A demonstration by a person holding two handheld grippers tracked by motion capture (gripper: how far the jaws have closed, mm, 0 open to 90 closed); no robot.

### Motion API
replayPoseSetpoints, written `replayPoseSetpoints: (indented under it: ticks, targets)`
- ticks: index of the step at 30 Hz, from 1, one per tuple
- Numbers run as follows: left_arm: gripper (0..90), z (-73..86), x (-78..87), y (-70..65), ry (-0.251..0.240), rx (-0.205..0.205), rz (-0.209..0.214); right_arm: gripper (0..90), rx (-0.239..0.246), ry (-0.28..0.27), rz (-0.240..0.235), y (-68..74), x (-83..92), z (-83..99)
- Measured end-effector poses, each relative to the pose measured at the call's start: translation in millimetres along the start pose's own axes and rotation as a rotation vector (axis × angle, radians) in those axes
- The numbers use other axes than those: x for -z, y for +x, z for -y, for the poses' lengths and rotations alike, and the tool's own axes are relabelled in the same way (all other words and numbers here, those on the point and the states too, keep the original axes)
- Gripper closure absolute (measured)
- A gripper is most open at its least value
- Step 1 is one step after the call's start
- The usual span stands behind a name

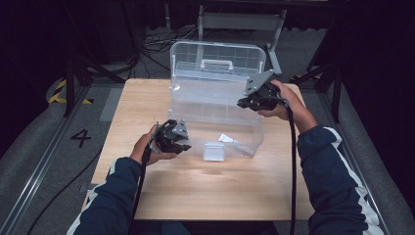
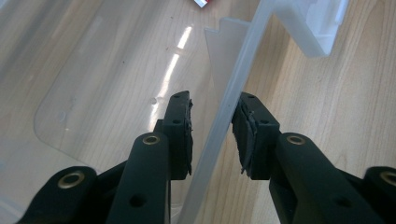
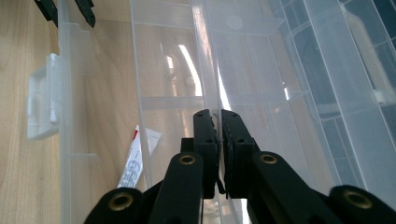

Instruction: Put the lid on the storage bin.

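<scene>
Clear box [image 1: 215, 105]: right tongs [image 3: 218, 122] clamp divider [image 3: 205, 70]; left tongs [image 2: 212, 119] straddle rim.

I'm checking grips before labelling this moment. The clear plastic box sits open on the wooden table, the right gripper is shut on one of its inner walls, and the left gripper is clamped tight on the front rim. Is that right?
Not quite. The left gripper only straddles the front rim of the clear plastic box: the left gripper view shows gaps between pads and rim. The rest stands: the right gripper is shut on an inner wall.

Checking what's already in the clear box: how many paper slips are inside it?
1: a white paper slip with red print lies on the clear box floor, near the front wall and latch. Reflections may hide others.
</scene>
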State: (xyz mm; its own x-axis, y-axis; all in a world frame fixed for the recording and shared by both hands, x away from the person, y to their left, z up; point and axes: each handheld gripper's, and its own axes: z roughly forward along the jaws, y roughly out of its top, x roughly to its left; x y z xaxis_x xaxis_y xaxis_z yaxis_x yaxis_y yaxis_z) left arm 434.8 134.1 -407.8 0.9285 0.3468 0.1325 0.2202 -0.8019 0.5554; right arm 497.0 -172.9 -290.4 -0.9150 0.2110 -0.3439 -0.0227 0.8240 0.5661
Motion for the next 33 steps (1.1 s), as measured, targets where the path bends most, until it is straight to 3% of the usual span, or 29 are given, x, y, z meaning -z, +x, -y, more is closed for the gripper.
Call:
replayPoseSetpoints:
  ticks: [16,26,33]
  targets:
    - [66.3,0.9,-0.4,-2.5,-0.009,-0.015,-0.024,85.9,-0.001,-0.022,0.0,8.9,1.9,6.1]
    - [62.0,3.3,-0.5,-7.9,-0.035,-0.02,-0.07,85.7,-0.002,-0.026,-0.001,14.3,2.6,8.0]
    - [61.5,10.0,6.3,-7.8,-0.111,0.02,-0.083,85.3,0.005,-0.023,0.007,17.8,3.3,9.8]
